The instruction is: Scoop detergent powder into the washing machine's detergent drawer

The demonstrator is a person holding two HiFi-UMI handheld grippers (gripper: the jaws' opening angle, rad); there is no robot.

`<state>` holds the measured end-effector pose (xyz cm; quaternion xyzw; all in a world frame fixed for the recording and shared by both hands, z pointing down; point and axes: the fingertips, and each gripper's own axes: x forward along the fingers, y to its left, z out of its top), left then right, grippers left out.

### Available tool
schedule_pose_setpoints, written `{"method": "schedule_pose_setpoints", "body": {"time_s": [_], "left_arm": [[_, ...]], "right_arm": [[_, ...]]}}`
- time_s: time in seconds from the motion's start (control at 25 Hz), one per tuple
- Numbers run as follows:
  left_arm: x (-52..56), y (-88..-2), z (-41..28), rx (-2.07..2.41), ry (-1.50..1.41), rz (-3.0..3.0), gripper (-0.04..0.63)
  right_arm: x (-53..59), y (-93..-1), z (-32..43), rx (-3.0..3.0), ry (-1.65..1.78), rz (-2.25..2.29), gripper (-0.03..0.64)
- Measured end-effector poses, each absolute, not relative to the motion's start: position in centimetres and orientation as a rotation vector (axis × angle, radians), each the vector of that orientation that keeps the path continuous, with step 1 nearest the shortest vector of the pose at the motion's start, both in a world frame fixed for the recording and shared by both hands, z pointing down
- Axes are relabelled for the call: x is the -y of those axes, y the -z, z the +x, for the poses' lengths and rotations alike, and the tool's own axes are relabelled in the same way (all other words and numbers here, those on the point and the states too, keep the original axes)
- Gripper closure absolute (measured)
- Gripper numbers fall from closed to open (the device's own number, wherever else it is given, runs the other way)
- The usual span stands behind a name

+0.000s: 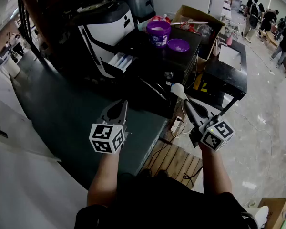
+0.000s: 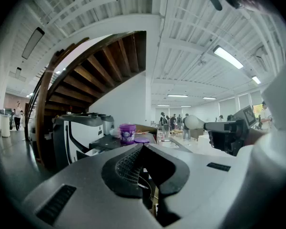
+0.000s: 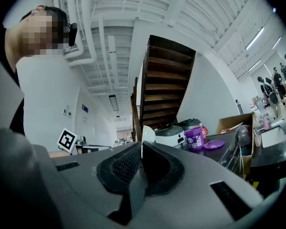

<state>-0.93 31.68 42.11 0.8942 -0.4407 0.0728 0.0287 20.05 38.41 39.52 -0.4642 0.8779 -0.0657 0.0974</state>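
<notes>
We've got the right gripper [image 1: 189, 105] clamped on the scoop [image 1: 177, 89] handle. Its own view shows the jaws pinched together on the shaft, with the white bowl [image 3: 148, 133] sticking out just past the tips. We read this as a carry pose: bowl forward and above the jaws, handle running back along the gripper, so the bowl reaches the powder first. We can't tell whether the bowl is loaded (too small and washed out). The left gripper [image 1: 116, 109] has its jaws together with nothing between them [image 2: 142, 149]. It hangs level with the right one on its left, well apart, and looks parked rather than working. Relative to the scoop, the purple tub [image 1: 158, 32] is ahead and slightly left of the bowl, well apart, and it looks uncapped. Its lid [image 1: 178, 45] lies flat on the black table [image 1: 229, 75] just right of the tub, almost straight ahead of the bowl. The drawer [image 1: 121, 61] is pulled out of the washer [image 1: 102, 30], ahead and further left of the bowl and nearer to us than the tub. Our guess is the next reach goes forward to the tub, then swings left to the drawer.
</notes>
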Motion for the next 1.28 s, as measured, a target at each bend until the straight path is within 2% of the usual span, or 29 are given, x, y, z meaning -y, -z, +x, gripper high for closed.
{"method": "schedule_pose_setpoints", "body": {"time_s": [0.88,1.28], "left_arm": [[-35.3,-42.2,0.6,1.414,-0.197,2.716,0.588],[-33.2,-43.6,-0.7,1.391,-0.178,2.676,0.588]], "right_arm": [[-41.8,-38.7,22.7,-2.612,0.215,-1.251,0.597],[-38.9,-40.7,20.7,-2.669,0.294,-1.244,0.597]]}}
